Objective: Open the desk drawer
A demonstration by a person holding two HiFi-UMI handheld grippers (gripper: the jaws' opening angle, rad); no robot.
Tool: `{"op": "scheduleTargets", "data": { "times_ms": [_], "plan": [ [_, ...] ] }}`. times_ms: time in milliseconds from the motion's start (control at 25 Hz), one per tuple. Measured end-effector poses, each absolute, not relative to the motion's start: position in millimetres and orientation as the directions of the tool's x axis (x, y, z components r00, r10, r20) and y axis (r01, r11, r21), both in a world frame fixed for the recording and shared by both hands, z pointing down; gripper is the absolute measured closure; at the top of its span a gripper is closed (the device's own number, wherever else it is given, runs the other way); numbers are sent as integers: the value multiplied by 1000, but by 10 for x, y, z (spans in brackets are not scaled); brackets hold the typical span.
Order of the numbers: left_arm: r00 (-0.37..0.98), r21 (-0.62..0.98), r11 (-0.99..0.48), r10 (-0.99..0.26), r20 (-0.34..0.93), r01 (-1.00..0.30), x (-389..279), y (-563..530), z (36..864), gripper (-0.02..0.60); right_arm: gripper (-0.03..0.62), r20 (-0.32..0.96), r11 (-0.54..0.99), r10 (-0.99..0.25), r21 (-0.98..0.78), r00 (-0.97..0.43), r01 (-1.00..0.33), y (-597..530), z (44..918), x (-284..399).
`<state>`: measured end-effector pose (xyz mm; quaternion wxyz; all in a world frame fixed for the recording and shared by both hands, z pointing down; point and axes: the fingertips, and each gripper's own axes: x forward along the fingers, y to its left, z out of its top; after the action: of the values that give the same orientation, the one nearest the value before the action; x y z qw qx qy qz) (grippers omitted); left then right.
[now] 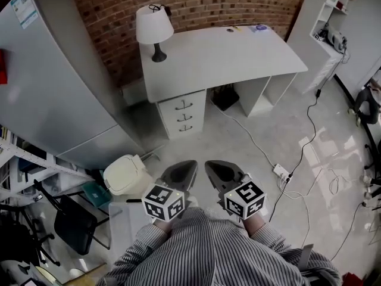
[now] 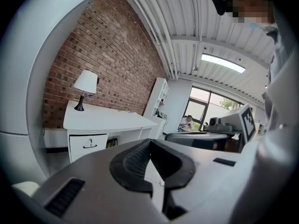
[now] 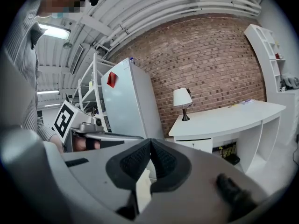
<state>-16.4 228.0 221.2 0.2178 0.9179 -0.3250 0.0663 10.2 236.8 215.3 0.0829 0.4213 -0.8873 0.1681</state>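
Under desk (image 1: 238, 55) left end, below lamp (image 1: 155, 28): desk drawer (image 1: 183, 106), top of three stacked, all pushed in, contents hidden. Front faces away from brick wall (image 1: 196, 2), toward person; long axis level, along desk edge. Left gripper (image 1: 186, 167) and right gripper (image 1: 215, 167) side by side, well apart from desk, pointing toward it. Both jaw pairs pressed together, nothing between. Cream bin (image 1: 126, 174) well clear of desk, lid down.
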Motion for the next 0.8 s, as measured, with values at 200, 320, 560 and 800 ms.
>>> {"op": "scheduleTargets", "data": {
  "times_ms": [200, 320, 560, 800],
  "plan": [
    [798, 369, -707, -543, 264, -603, -295, 1844, 2257, 569, 579, 291, 585, -720, -235, -630, -777, 1939, 2172, -95],
    [807, 390, -706, -527, 267, -591, -279, 1747, 2317, 569, 579, 318, 577, -712, -243, -626, -780, 1884, 2253, -116],
    [821, 441, -692, -487, 300, -572, -221, 1659, 2569, 569, 579, 345, 535, -720, -279, -603, -798, 1733, 2421, -21],
    [804, 473, -652, -504, 315, -593, -215, 1454, 2696, 569, 579, 352, 557, -690, -298, -632, -775, 1497, 2515, -1]
  ]
}}
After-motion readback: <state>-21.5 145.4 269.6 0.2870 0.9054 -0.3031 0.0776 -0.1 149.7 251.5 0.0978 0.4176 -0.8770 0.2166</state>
